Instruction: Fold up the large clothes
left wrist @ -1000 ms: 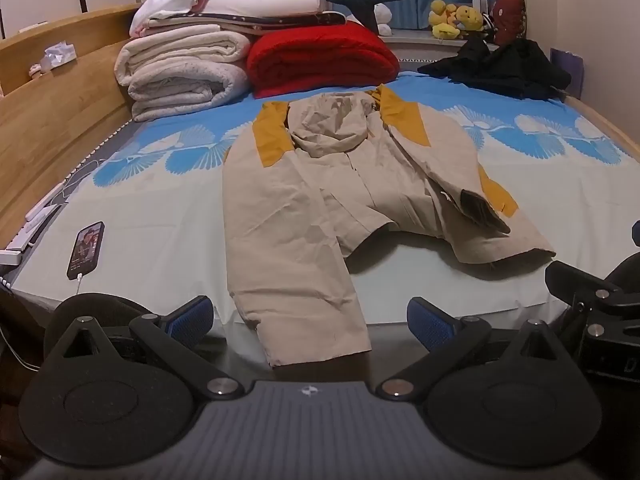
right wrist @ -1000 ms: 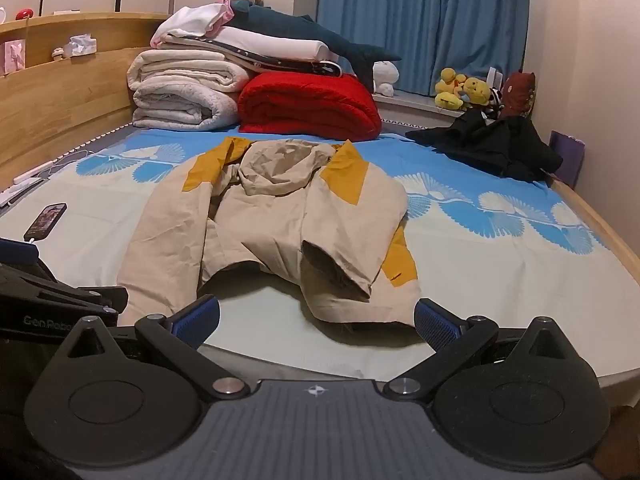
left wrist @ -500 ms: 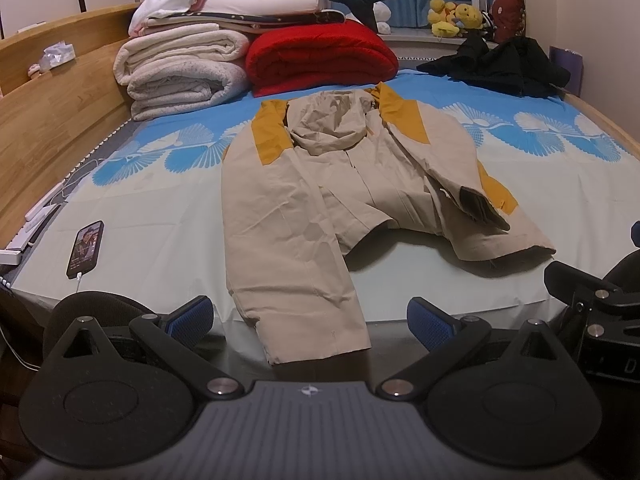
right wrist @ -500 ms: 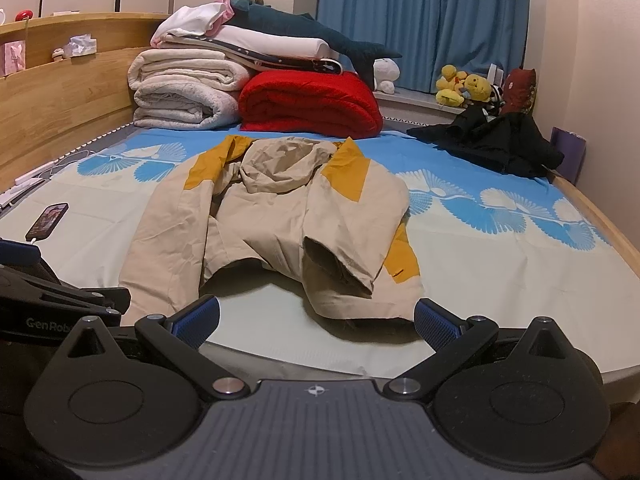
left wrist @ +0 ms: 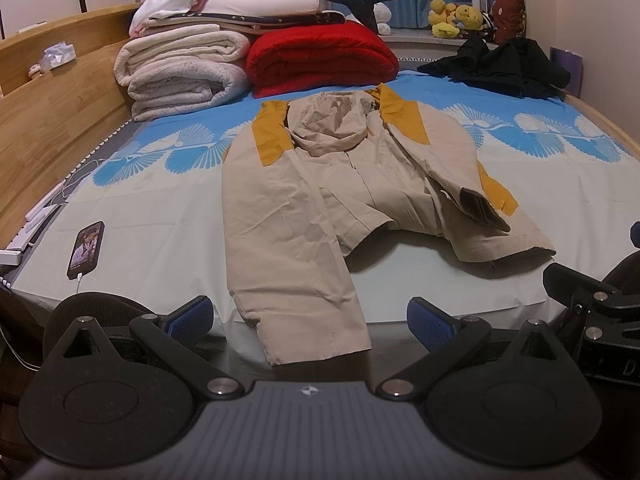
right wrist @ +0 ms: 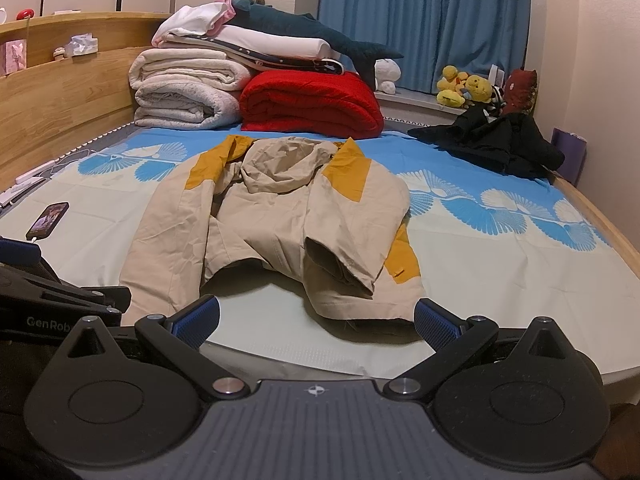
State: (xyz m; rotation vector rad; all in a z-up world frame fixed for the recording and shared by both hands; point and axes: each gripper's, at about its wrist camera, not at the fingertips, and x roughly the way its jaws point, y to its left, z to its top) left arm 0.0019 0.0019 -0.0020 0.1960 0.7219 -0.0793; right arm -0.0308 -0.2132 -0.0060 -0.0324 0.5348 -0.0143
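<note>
Bed sheet (left wrist: 400,288) holds the beige hooded jacket (left wrist: 320,200) at 12 o'clock of both tools. One sleeve (right wrist: 340,256) looks folded in, the other sleeve (left wrist: 296,280) not. Left gripper (left wrist: 308,316) and right gripper (right wrist: 316,316) hover with fingers apart, empty.

A home bedroom: ahead of the grippers lies a bed (right wrist: 520,264) with a wooden headboard (right wrist: 60,92) to the left, folded blankets (right wrist: 188,92) stacked far ahead, blue curtains (right wrist: 420,20) and plush toys (right wrist: 464,88) beyond.
</note>
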